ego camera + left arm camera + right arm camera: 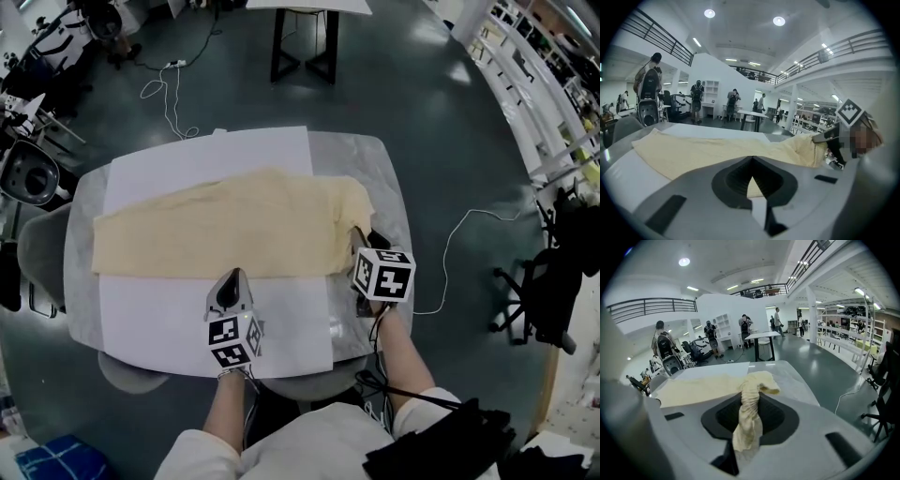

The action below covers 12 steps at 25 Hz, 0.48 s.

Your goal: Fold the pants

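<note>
Pants on white paper, grey table, dark-floored hall; left gripper and right gripper each clamped on them.

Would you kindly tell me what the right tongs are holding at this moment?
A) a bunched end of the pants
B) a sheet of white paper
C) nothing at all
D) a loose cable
A: in the right gripper view, the right tongs are closed on a twisted cream bunch of the pants, which is pulled up off the table.
</note>
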Tool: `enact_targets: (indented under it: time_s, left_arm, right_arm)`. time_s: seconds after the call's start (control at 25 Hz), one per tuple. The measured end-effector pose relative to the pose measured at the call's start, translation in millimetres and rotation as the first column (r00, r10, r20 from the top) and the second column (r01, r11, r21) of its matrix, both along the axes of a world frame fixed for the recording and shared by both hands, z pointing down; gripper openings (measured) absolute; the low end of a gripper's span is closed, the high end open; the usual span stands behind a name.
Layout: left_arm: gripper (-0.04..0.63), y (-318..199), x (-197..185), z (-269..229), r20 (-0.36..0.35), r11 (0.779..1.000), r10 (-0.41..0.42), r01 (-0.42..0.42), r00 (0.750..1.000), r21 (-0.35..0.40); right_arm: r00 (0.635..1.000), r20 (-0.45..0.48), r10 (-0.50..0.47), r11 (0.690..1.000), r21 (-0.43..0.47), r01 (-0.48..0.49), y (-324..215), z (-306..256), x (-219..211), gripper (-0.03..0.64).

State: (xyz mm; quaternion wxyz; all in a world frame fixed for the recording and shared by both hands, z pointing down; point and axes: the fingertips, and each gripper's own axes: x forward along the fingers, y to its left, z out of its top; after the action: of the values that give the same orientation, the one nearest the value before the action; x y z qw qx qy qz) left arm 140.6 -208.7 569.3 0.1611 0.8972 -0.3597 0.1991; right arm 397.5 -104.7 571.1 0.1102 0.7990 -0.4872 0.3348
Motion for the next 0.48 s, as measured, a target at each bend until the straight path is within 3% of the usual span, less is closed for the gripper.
enact_targets:
  time_s: [0.48]
  left_arm:
    - [0.000,-21,-101,-55,-0.042,0.992,-0.101,0.104,0.994,0.065]
  right_arm:
    - [0.994,-0.042,-0.102,0.992,0.067,0.105,-51,-67,-82,0.083]
